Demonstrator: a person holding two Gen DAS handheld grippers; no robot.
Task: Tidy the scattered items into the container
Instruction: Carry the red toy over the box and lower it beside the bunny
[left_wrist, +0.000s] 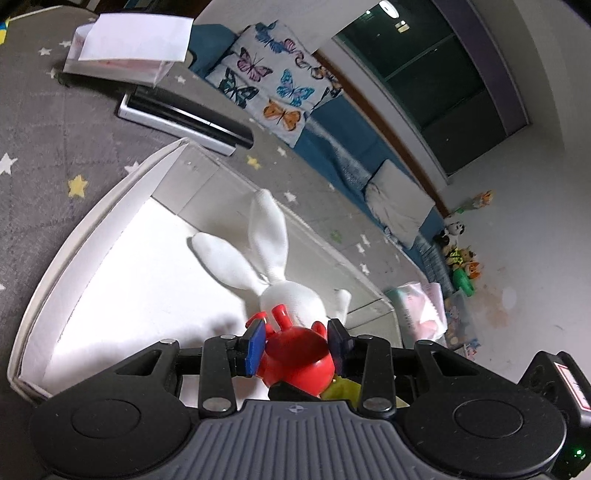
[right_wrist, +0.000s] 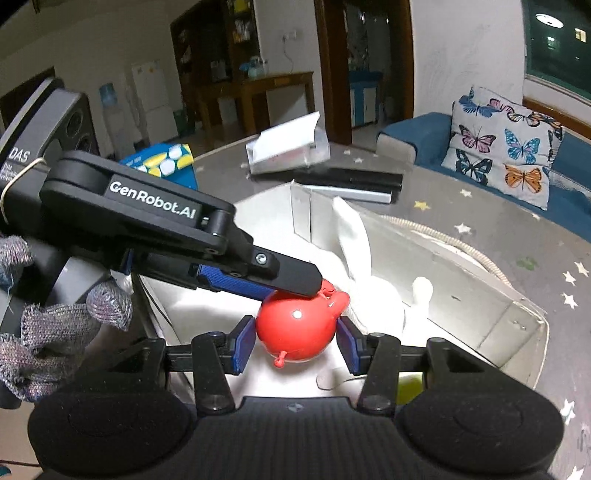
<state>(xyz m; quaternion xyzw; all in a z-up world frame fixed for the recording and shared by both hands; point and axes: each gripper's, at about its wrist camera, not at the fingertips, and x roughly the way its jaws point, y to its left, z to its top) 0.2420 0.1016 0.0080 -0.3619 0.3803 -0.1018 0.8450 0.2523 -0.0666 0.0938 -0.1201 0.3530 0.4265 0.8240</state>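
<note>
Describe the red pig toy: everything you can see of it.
The red pig toy is a glossy, round, plastic-looking figure with a snout, small ears and a thin curly tail. It sits over the white container, beside the white plush rabbit, its snout toward the rabbit. The left gripper has its blue pads against the pig's sides; in the right wrist view one left finger lies across its top. The right gripper frames the pig, pads apparently just clear of it.
</note>
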